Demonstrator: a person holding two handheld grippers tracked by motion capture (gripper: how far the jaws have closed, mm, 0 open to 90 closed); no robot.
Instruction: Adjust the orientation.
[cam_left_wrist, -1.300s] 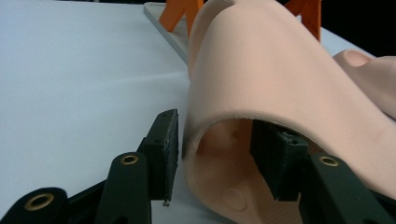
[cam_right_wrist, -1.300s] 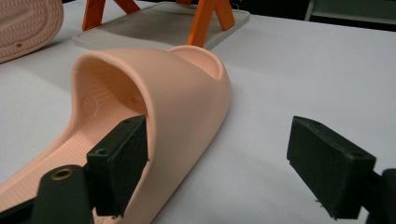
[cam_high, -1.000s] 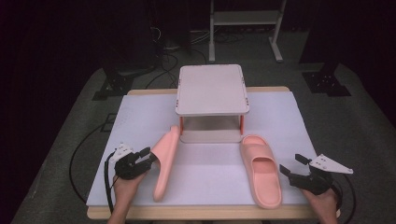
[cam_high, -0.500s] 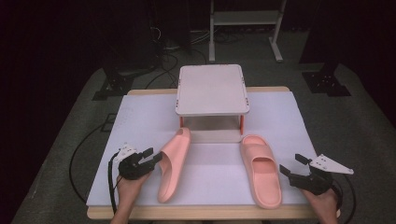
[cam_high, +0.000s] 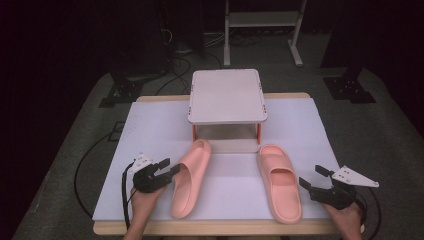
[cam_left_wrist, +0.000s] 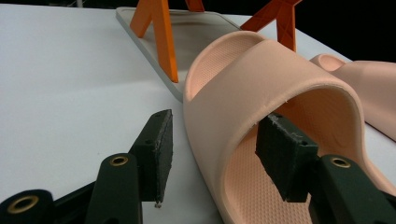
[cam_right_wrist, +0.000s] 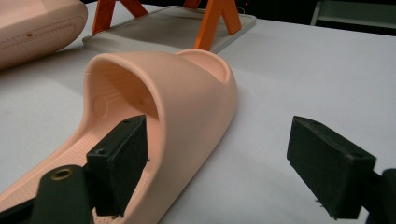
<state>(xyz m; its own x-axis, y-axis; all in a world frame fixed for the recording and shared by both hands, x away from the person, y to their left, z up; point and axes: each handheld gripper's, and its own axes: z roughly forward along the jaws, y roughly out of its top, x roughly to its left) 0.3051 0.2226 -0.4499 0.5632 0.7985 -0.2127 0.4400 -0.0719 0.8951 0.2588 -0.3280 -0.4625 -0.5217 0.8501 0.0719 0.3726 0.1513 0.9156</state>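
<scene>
Two pink slide slippers lie sole down on the white table, toes toward a small rack. My left gripper (cam_high: 169, 167) is open at the left slipper (cam_high: 191, 176). In the left gripper view the gripper (cam_left_wrist: 219, 154) straddles the slipper's (cam_left_wrist: 261, 79) outer side wall, one jaw outside and one under the strap. My right gripper (cam_high: 312, 176) is open at the right slipper (cam_high: 280, 182). In the right gripper view the gripper (cam_right_wrist: 224, 168) has one jaw inside the slipper (cam_right_wrist: 187, 88) and the other wide apart over bare table.
The rack (cam_high: 227, 95) has a grey top, orange legs and a low grey shelf (cam_left_wrist: 196, 32), and stands mid-table just beyond the slipper toes. White table surface (cam_high: 150, 130) spreads to both sides. Cables and a metal stand lie on the dark floor behind.
The left slipper has turned from standing on its edge to lying flat and has shifted a little right, with my left gripper following. The right slipper and right gripper have not moved.
</scene>
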